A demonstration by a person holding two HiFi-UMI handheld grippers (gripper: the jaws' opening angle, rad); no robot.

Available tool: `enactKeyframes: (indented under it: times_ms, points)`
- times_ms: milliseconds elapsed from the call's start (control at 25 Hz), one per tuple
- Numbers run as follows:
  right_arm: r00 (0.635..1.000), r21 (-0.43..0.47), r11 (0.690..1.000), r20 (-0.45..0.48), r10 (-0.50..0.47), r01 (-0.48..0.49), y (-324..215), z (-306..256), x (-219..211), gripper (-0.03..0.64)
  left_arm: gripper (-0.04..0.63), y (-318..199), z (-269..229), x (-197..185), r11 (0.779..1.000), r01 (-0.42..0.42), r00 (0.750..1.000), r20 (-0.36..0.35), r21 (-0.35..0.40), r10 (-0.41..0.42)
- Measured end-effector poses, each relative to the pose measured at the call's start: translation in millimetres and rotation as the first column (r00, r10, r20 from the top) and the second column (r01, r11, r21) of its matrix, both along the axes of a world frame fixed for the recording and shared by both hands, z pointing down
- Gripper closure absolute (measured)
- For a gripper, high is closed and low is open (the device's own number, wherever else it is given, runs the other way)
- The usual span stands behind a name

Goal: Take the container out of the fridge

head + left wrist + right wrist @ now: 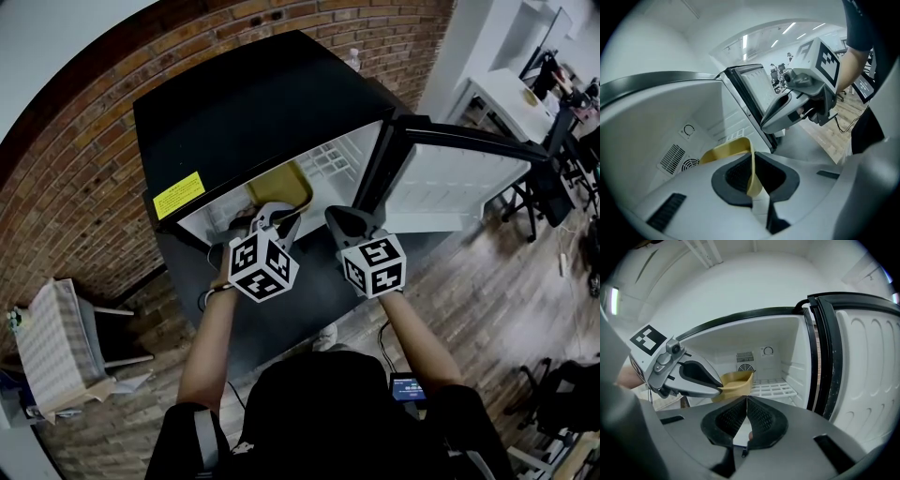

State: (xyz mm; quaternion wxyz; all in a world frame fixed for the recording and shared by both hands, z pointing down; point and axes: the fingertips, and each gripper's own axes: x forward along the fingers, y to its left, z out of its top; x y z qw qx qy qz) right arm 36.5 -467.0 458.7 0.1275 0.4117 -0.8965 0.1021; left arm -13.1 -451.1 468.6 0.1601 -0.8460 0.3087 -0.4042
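Container (725, 150) rim in left gripper (753, 178), fridge (253, 103) open

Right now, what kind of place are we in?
Probably an office or lab corner, not a home kitchen: a small black fridge stands by a brick wall, with a white desk and an office chair behind it on a wood floor.

Yellow container (281, 186) w/in open fridge (253, 103)

Inside the open fridge (244, 112) ran a white wire shelf (776, 389). The yellow container (736, 380) was at its left side; contact with the wires was unclear.
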Motion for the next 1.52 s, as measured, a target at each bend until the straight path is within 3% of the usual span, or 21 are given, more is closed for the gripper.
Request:
enactKeyframes:
  times_ms: [200, 1520]
  points:
    - [1.0, 0.004, 1.0, -0.005, 0.011, -0.011, 17.6, -2.2, -4.8, 0.577, 0.565, 19.5, -0.6, 0.0, 1.0, -0.021, 0.999, -0.028, -0.01, 0.021]
    - [0.991, 0.071, 0.989, -0.023, 0.132, -0.131, 162.5, -25.5, -31.0, 0.576, 0.565, 170.7, -8.6, -23.6, 0.986, -0.168, 0.984, -0.051, 0.014, 0.169]
